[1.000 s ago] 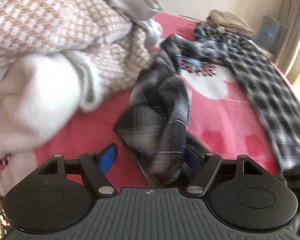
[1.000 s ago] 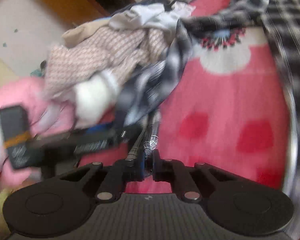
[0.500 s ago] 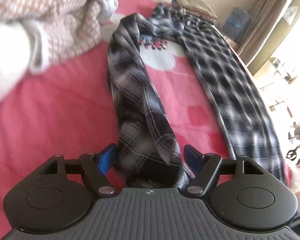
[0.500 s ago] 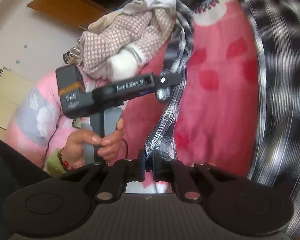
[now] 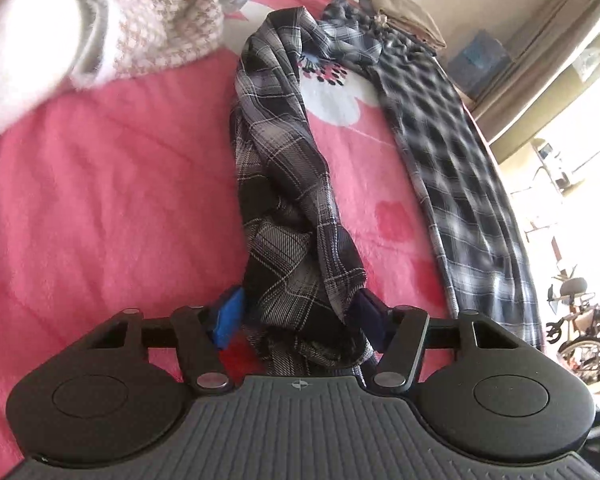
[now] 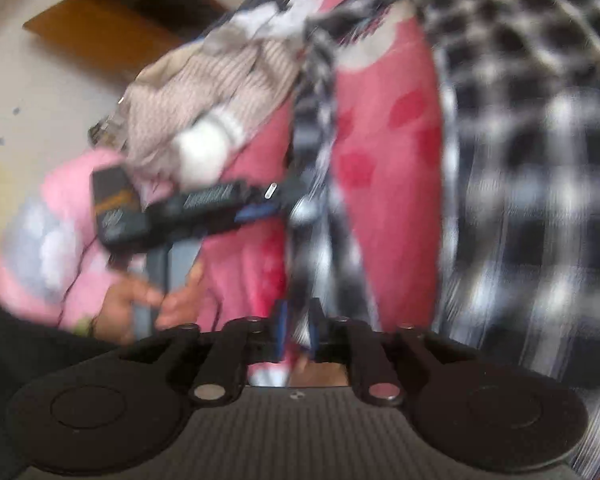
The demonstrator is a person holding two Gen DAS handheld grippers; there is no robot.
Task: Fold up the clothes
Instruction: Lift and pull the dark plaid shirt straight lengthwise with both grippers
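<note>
Tilting downward, the left hand-held gripper (image 5: 298,316) clamps the bunched plaid garment (image 5: 284,184).

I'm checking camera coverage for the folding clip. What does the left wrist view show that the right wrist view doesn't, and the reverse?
Only the left wrist view shows the folded tan garment at the bed's far end, the curtain and the bicycle by the window. Only the right wrist view shows the left gripper from outside, the hand on its handle and the pink sleeve. Both show the pink blanket, the plaid trousers with one twisted leg, and the knit sweater.
</note>
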